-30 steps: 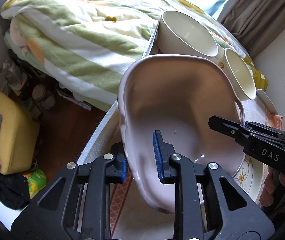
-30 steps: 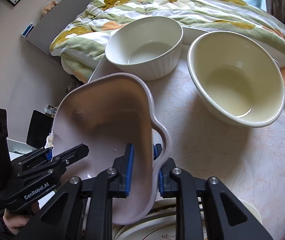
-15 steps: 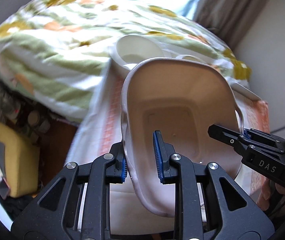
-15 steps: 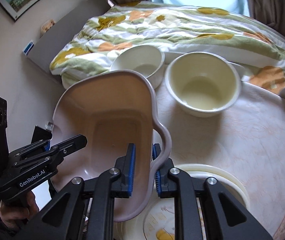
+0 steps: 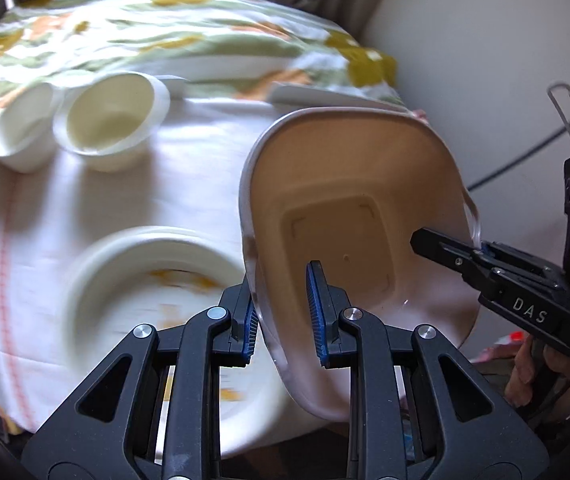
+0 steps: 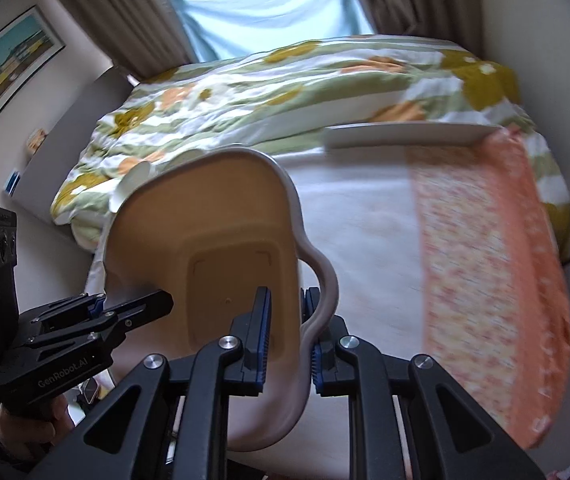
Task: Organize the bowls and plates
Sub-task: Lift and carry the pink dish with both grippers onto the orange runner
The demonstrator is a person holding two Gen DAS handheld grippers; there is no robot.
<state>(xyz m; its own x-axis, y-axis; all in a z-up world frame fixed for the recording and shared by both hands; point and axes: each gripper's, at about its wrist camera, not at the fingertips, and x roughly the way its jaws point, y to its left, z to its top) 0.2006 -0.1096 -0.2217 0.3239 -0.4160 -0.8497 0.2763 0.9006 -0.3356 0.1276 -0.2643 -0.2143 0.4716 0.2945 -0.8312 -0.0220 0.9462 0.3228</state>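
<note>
We carry the pink handled dish in the air between both tools, tilted up off the table, so by our reckoning the step in hand is moving it to a resting place. From the left: two cream bowls sit touching at the table's far left edge, near the bed quilt; a patterned plate lies just beside and below the dish. Our left gripper clamps the dish's left wall, one pad inside, one outside. Our right gripper pinches the wall by its wavy handle. Far right, a flat plate rests at the table's back edge. Next we must level the dish and lower it together, clear of the patterned plate.
</note>
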